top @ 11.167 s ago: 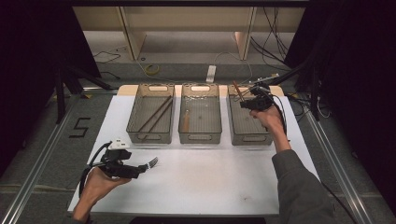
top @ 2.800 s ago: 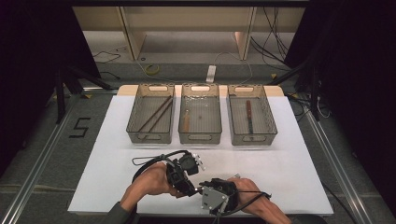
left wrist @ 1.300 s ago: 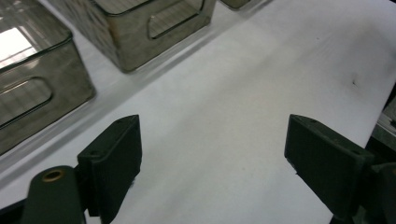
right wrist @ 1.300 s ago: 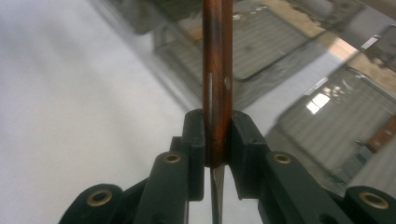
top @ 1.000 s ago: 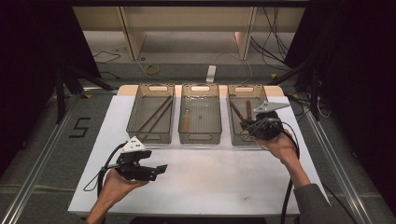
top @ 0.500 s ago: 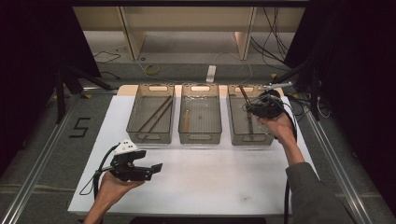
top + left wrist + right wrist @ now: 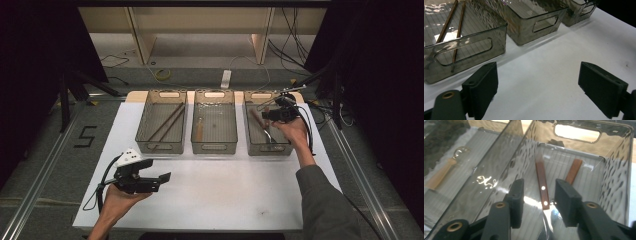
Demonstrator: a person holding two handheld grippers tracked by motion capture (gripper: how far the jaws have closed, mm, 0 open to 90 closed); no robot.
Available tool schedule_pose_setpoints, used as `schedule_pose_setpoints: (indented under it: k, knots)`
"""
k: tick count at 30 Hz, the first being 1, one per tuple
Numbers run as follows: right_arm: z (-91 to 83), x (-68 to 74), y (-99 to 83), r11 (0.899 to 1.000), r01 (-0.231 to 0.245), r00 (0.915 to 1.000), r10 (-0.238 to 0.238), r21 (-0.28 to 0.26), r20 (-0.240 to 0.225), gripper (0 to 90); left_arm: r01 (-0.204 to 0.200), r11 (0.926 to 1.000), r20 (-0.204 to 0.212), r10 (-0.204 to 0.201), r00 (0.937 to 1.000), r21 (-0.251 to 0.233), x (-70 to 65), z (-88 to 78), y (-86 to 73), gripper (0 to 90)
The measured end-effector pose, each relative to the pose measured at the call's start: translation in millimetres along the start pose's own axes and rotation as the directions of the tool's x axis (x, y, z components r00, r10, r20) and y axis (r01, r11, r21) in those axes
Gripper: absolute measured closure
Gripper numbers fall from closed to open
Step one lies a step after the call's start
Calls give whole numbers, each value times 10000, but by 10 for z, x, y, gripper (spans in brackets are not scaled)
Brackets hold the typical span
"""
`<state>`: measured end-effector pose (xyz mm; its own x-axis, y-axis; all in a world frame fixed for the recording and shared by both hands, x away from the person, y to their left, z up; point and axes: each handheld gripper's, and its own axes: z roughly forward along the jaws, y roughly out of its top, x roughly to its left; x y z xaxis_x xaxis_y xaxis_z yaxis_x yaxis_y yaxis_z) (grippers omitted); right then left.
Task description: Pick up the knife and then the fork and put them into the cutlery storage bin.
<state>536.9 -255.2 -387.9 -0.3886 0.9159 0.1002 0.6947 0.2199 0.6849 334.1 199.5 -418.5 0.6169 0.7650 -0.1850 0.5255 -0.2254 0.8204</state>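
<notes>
Right gripper [image 7: 537, 202] hangs over the right bin [image 7: 254, 142], its jaws just opened and released around the wood-handled knife [image 7: 542, 186] lying below, long axis near-to-far. Left gripper [image 7: 162, 178], open and empty, waits well apart.

A left bin [image 7: 161, 121] holds two long brown sticks [image 7: 166, 124]. A middle bin [image 7: 214, 121] holds a wooden-handled utensil [image 7: 199, 131]. Both stand on the white tabletop [image 7: 225, 190]. A black "5" mark [image 7: 86, 136] lies on the floor.
</notes>
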Motion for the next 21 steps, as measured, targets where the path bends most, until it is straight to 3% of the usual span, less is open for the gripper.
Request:
schedule_pose_setpoints:
  k: [3, 7, 11, 14, 17, 21]
  knots:
    - [-135, 56, -50, 9995, 90, 9998, -94, -298, -150, 430, 8, 9999, -47, -8, 10000, -105, -5, -4, 5, 158]
    - [-398, 243, -234, 9951, 479, 9962, -539, -867, -688, 336, 231, 9995, 67, -230, 9997, -225, 8, -13, 6, 158]
    - [-681, 510, -549, 9831, 1078, 9852, -1256, -1482, -1165, 300, 273, 9992, 119, -270, 9996, -299, 8, -20, 5, 158]
    - [-840, 646, -747, 9752, 1264, 9771, -1540, -1816, -1468, 280, 398, 9986, 208, -391, 9990, -346, 14, -25, 4, 157]
    - [-956, 720, -935, 9701, 1104, 9710, -1517, -2162, -1848, 272, 428, 9983, 237, -419, 9988, -390, 14, -28, 4, 157]
    - [-991, 762, -1116, 9655, 1075, 9692, -1550, -2373, -1916, 266, 415, 9983, 297, -403, 9987, -416, 12, -29, 0, 157]
